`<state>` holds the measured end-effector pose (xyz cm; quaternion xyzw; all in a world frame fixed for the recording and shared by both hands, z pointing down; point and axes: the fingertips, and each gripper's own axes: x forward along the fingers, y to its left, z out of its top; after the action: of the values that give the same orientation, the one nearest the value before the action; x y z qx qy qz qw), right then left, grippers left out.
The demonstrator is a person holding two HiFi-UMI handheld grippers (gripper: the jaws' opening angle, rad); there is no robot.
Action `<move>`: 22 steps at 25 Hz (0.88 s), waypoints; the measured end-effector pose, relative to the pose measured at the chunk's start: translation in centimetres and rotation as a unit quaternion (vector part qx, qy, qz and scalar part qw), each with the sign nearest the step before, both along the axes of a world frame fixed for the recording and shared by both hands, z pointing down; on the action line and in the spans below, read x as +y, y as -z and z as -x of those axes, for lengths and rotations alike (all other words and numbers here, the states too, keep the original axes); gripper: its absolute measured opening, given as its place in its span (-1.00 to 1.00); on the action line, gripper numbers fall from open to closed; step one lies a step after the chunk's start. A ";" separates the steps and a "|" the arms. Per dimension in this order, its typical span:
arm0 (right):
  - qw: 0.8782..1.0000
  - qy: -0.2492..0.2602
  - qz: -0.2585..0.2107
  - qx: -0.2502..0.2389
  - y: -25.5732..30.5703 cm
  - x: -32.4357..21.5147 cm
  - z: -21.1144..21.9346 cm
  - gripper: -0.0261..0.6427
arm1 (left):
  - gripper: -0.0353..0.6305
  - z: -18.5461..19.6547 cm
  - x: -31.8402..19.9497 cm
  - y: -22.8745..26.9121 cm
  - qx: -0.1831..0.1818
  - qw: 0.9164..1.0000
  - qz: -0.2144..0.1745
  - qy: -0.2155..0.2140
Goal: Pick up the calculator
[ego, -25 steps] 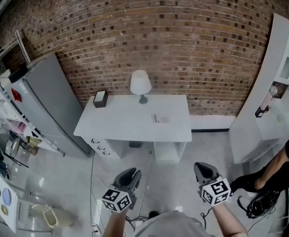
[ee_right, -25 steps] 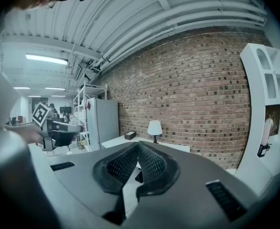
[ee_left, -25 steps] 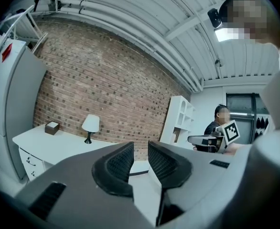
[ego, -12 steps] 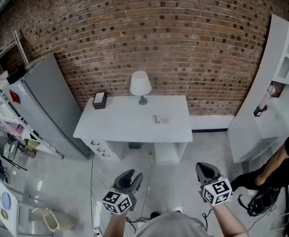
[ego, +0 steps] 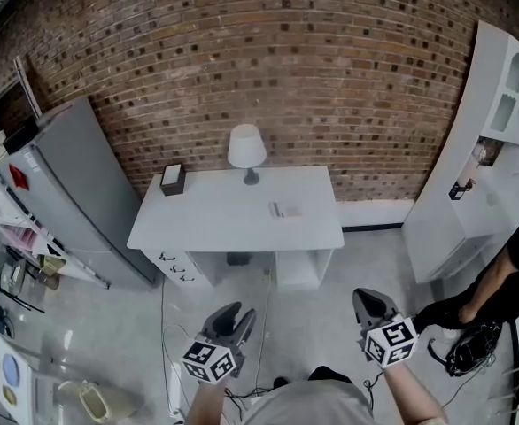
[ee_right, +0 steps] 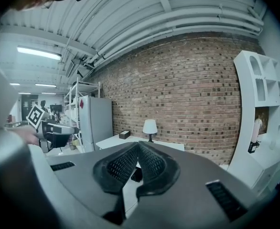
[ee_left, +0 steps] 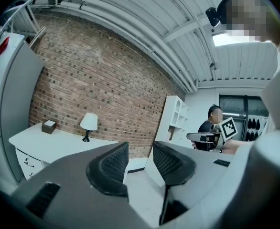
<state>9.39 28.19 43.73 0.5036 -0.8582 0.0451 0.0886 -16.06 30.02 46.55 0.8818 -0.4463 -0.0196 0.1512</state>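
Jaws apart on L gripper (ee_left: 140, 159), just been opening, nothing btwn. R gripper (ee_right: 137, 149): jaws pressed together tip to tip, empty. Both held low over grey floor (ego: 304, 317), in front of white desk (ego: 197, 228), well apart from it. Calculator (ego: 286, 210) lying flat on desk top, right of centre, untouched. Lamp (ego: 246, 149) at back edge, dark box (ego: 172, 179) at back-left corner. Grey fridge (ego: 73, 184) left of desk.

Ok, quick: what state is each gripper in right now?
Left gripper: open, jaws have just been opening, nothing between them.
Right gripper: shut, empty.
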 end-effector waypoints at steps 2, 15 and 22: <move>1.000 -0.003 0.002 0.000 -0.1 0.1 0.0 -0.89 | -0.36 0.2 0.0 -0.1 -0.001 1.000 0.002 0.000; 1.000 0.005 0.027 -0.006 -2.4 -4.8 -0.6 -0.89 | -0.34 -0.3 -3.9 -2.0 -0.001 1.000 0.026 0.015; 0.999 0.024 0.040 -0.014 -4.0 -10.9 -1.3 -0.89 | -0.34 -1.8 -9.0 -2.5 -0.004 0.999 0.037 0.027</move>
<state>10.73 17.28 47.70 0.4779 -0.8688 0.0843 0.0979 -14.23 20.97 49.04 0.8636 -0.4706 -0.0035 0.1810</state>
